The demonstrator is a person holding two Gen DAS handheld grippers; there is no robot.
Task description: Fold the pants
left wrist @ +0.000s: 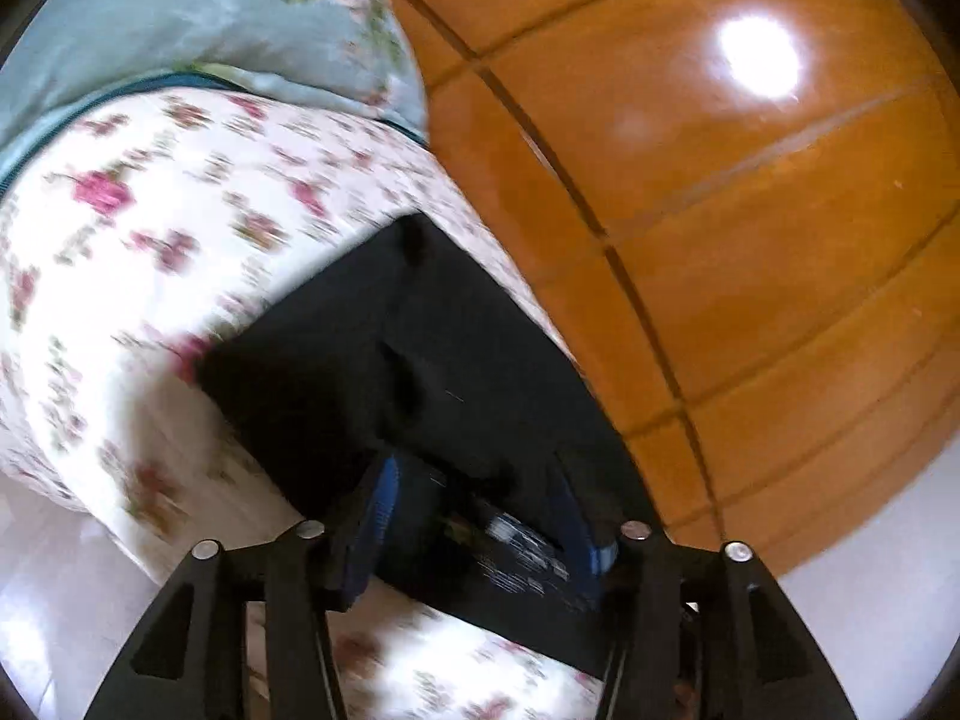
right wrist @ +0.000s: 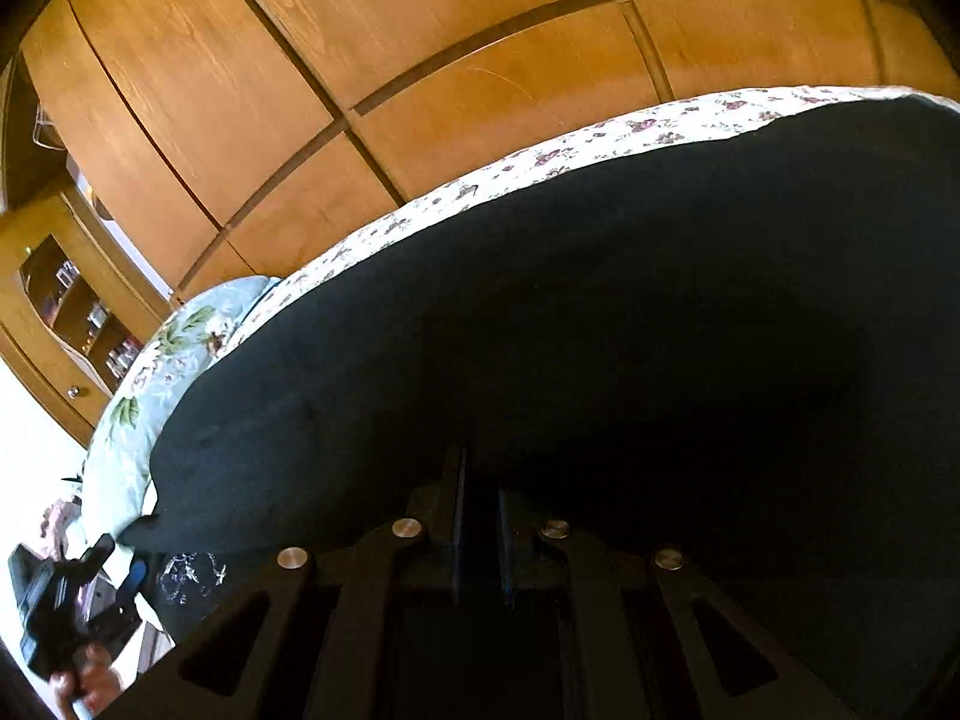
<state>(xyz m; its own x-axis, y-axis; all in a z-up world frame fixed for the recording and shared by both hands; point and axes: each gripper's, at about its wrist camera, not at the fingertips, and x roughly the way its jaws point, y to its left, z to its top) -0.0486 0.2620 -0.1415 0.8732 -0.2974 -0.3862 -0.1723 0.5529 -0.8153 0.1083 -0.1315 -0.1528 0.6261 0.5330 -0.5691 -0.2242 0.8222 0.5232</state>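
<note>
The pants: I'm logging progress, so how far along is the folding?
Early to midway, by the look of it. Done: the black pants lie on the floral bedspread. In hand: the left claw is open around their printed end, while the right claw looks nearly closed on dark cloth. Left: no neat stacked fold shows in either view, so the folding itself remains.

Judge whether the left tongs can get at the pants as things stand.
Probably yes: the left tongs are open, with the black pants lying between their fingers on the bedspread; nothing blocks them.
</note>
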